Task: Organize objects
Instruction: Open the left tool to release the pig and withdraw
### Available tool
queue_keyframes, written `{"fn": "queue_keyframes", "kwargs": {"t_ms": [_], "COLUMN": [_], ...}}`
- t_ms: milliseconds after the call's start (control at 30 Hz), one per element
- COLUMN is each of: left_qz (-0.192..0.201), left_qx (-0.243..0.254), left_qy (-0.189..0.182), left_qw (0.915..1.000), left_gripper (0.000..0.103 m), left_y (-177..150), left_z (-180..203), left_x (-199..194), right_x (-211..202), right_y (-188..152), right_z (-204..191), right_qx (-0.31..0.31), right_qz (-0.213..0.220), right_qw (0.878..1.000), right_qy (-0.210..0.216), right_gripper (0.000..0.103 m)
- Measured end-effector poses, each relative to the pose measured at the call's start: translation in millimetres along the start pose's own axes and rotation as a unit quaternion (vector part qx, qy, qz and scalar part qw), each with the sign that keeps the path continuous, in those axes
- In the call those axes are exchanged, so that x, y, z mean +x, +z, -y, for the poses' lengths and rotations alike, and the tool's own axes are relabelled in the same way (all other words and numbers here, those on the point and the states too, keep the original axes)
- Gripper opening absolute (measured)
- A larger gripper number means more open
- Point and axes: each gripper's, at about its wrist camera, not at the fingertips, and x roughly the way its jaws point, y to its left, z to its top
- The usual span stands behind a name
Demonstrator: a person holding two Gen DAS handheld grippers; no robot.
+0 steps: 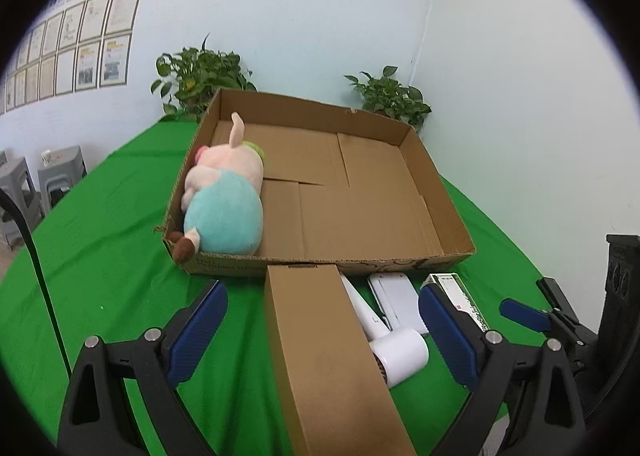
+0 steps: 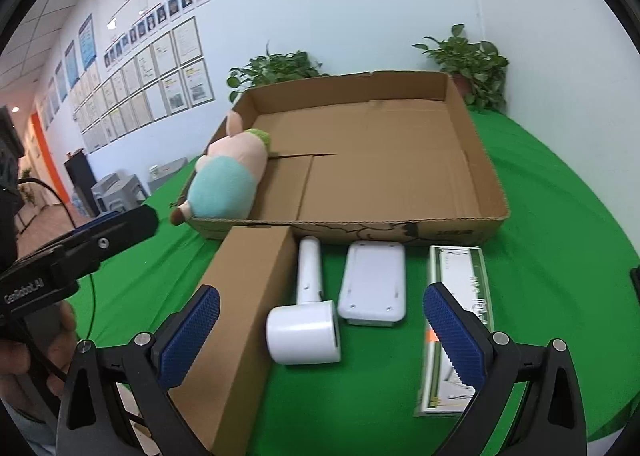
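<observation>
A shallow open cardboard tray (image 1: 436,196) (image 2: 476,160) lies on the green table, with a plush pig (image 1: 224,200) (image 2: 224,184) in its left side. In front of it lie a long brown box (image 1: 324,348) (image 2: 244,308), a white hair dryer (image 1: 388,340) (image 2: 308,308), a white flat device (image 1: 396,296) (image 2: 372,280) and a green-and-white box (image 1: 460,296) (image 2: 460,308). My left gripper (image 1: 324,336) is open, its fingers either side of the brown box. My right gripper (image 2: 320,332) is open above the hair dryer. The left gripper also shows in the right wrist view (image 2: 116,224).
The green cloth table (image 1: 120,236) (image 2: 560,216) stands in a white-walled corner. Two potted plants (image 1: 200,76) (image 1: 392,96) stand behind the tray. Grey stools (image 1: 52,176) stand at the far left beyond the table edge.
</observation>
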Motion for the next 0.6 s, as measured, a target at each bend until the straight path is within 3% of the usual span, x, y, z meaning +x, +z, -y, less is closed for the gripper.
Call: {"fn": "queue_keyframes", "kwargs": {"t_ms": [167, 333, 400, 500, 600], "left_qz": [-0.016, -0.02, -0.025, -0.032, -0.04], "left_qx": [-0.008, 0.0, 0.006, 0.012, 0.002], "left_qy": [-0.004, -0.006, -0.014, -0.027, -0.041], "left_qw": [0.9998, 0.9998, 0.9996, 0.9991, 0.9984], "left_gripper": [0.097, 0.097, 0.097, 0.097, 0.097], "left_y": [-2, -2, -1, -2, -5], "left_z": [-4, -9, -12, -18, -25], "left_x": [8, 7, 6, 4, 4], "right_x": [10, 15, 5, -10, -13], "right_y": [-1, -5, -8, -15, -20], "right_z": [-10, -28, -41, -61, -75], "right_qx": [-0.017, -0.042, -0.059, -0.067, -0.072], "right_qz": [-0.017, -0.051, -0.063, -0.079, -0.084], "right_qw": [0.999, 0.995, 0.988, 0.967, 0.961], "right_qy": [0.023, 0.078, 0.131, 0.233, 0.254], "right_gripper": [0.102, 0.102, 0.102, 0.102, 0.102]}}
